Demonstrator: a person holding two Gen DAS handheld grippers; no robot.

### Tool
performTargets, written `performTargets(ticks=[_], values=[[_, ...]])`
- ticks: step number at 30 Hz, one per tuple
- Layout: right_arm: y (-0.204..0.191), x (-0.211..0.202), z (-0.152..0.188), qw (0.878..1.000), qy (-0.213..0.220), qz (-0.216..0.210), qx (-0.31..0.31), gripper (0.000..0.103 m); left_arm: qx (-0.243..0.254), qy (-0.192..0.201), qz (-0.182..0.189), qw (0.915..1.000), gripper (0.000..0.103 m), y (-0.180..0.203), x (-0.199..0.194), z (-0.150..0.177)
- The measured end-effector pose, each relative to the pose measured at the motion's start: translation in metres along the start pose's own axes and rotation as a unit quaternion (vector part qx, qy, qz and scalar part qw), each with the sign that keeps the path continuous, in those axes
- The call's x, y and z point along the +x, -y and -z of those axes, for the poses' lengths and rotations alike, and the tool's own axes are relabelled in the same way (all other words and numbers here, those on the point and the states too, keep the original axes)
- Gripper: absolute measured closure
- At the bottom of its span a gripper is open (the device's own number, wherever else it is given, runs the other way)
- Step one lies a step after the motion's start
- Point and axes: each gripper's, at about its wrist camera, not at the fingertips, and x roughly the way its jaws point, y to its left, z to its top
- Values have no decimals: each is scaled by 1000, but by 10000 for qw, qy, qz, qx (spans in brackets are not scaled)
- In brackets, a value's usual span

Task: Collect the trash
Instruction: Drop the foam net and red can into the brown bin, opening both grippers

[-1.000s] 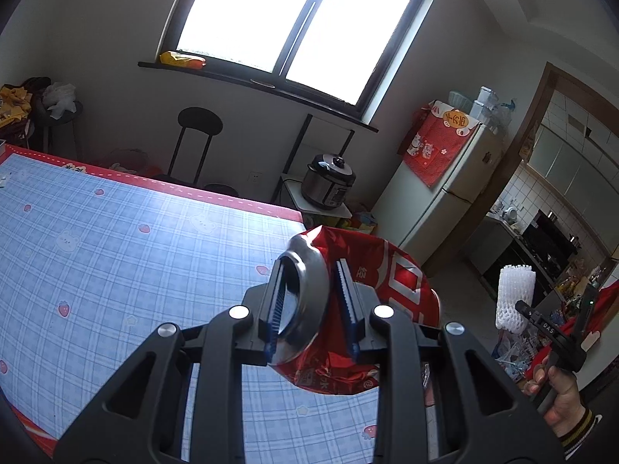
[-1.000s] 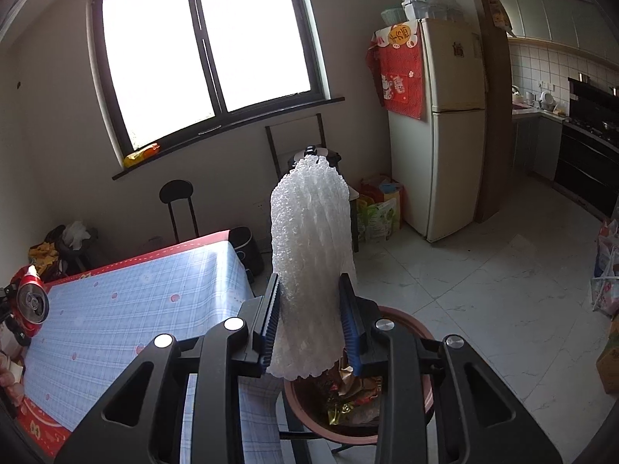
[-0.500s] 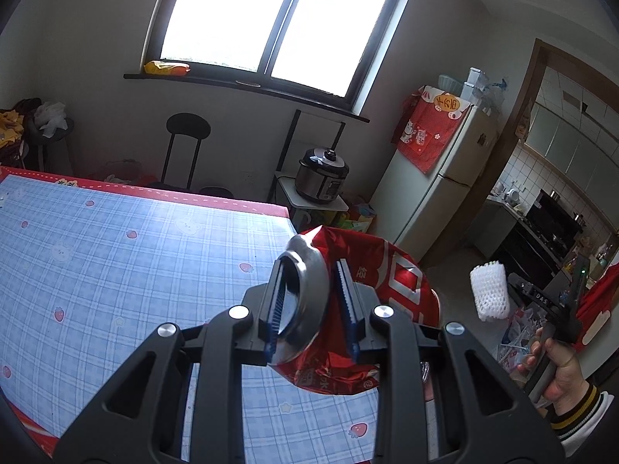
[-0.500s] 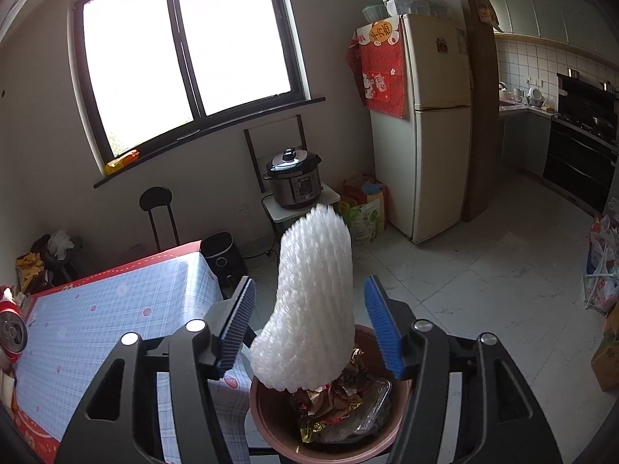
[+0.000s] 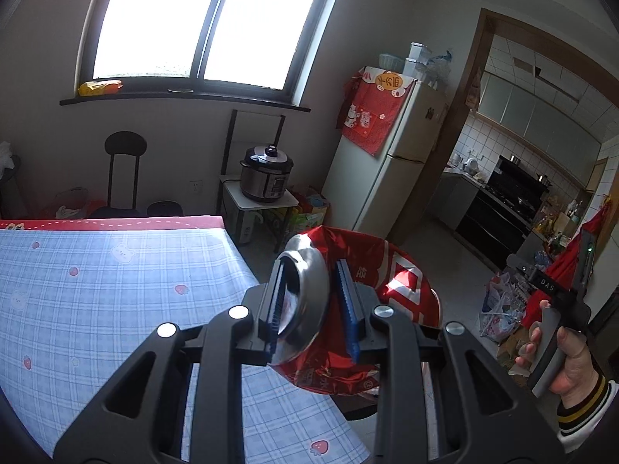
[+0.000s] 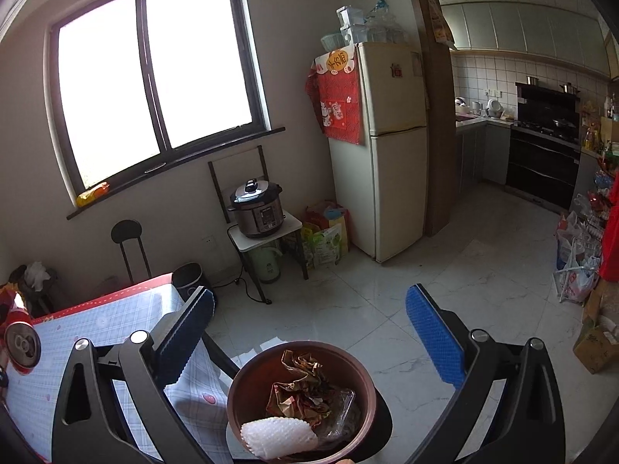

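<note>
Two grippers over a blue-checked tablecloth (image 5: 96,290) with red border. Beside the table edge, brown round trash bin (image 6: 359,379) on the floor, partly filled with crumpled wrappers (image 6: 301,394). White foam fruit net (image 6: 276,435) lying at the bin's near rim, clear of both pads. Right gripper (image 6: 309,332) spread wide, jaws just opened, nothing between them. Left gripper (image 5: 311,305) clenched on crushed red drink can (image 5: 387,286), silver top facing the camera, above the table corner.
</note>
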Motion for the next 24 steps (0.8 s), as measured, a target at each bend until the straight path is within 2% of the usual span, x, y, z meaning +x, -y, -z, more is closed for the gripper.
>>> performTargets(ticks=[8, 15, 16, 17, 18, 19, 21, 24], values=[[31, -35, -7, 9991, 153, 403, -8, 5, 406, -206, 812, 9957, 74, 74, 68, -10], [69, -50, -6, 9966, 139, 806, 103, 5, 839, -155, 1330, 9874, 73, 148, 117, -26], [73, -50, -6, 9963, 131, 838, 130, 5, 942, -156, 1384, 9858, 69, 158, 124, -29], [77, -50, -6, 9961, 126, 858, 141, 5, 1043, -172, 1462, 9836, 60, 166, 129, -32], [80, -51, -5, 9960, 124, 870, 138, 5, 1118, -132, 1460, 9828, 31, 173, 134, -35], [81, -50, -5, 9960, 121, 873, 130, 5, 1175, -33, 1374, 9835, 9, 178, 135, -36], [83, -48, -4, 9963, 83, 850, 105, 5, 1266, 70, 1314, 9832, 9, 183, 134, -39], [79, -43, -2, 9964, -62, 849, 65, 5, 1221, -47, 1220, 9850, 8, 176, 127, -40]])
